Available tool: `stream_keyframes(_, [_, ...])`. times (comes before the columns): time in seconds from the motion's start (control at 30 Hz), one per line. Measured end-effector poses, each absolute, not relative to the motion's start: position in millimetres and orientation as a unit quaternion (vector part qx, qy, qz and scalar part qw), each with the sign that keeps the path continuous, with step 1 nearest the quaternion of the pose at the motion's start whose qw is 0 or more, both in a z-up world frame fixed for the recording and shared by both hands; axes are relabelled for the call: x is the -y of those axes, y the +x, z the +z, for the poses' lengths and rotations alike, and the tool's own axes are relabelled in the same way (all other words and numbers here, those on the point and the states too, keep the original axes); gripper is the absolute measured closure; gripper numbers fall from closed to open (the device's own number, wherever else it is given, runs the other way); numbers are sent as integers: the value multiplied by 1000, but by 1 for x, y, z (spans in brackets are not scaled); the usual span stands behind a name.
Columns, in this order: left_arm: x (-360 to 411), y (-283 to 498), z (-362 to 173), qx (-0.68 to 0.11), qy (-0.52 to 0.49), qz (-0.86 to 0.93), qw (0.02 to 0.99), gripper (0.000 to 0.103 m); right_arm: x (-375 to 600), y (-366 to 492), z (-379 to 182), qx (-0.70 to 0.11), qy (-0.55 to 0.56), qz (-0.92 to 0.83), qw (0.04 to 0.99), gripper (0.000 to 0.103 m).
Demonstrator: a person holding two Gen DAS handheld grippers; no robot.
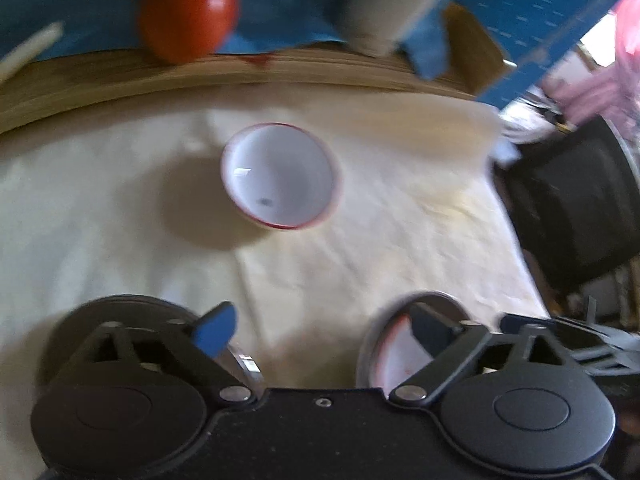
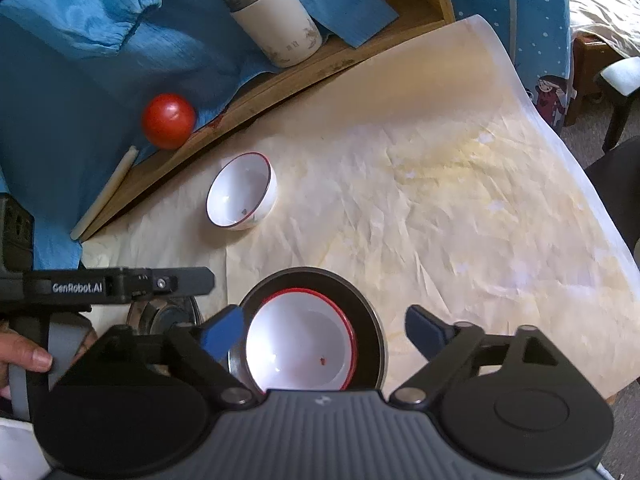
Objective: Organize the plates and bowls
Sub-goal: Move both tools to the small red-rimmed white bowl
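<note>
Left wrist view motion-blurred, nested bowl (image 1: 394, 354) half hidden behind tool linkage

A red tomato (image 2: 169, 120) is seen at 10 o'clock in the right wrist view, resting on blue cloth (image 2: 80, 60) at the edge of a wooden board (image 2: 280, 80). A white tumbler with a steel rim (image 2: 276, 20) is tilted at 12 o'clock, propped on the board against the cloth. A pale stick (image 2: 105, 194) is laid along the board's edge at 9 o'clock. The surface is covered by creased cream paper (image 2: 440, 200). A blue dotted fabric with a cartoon figure (image 2: 552, 92) is hung at 2 o'clock. In the left wrist view, a black box-like object (image 1: 572, 208) is seen at 3 o'clock, blurred.
</note>
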State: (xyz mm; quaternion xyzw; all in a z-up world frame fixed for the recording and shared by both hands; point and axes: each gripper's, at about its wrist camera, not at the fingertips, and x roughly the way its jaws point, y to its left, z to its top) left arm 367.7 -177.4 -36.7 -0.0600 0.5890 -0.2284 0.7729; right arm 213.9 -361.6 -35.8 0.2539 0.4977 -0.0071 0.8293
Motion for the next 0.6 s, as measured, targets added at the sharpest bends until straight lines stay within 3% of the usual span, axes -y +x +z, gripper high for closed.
stream_keyframes(0.33, [145, 387, -48, -587, -106, -137, 791, 1, 367, 226, -40, -496, 237, -33, 834, 0])
stream_keyframes(0.6, [130, 389, -48, -560, -140, -111, 809, 1, 356, 240, -34, -478, 163, -25, 863, 0])
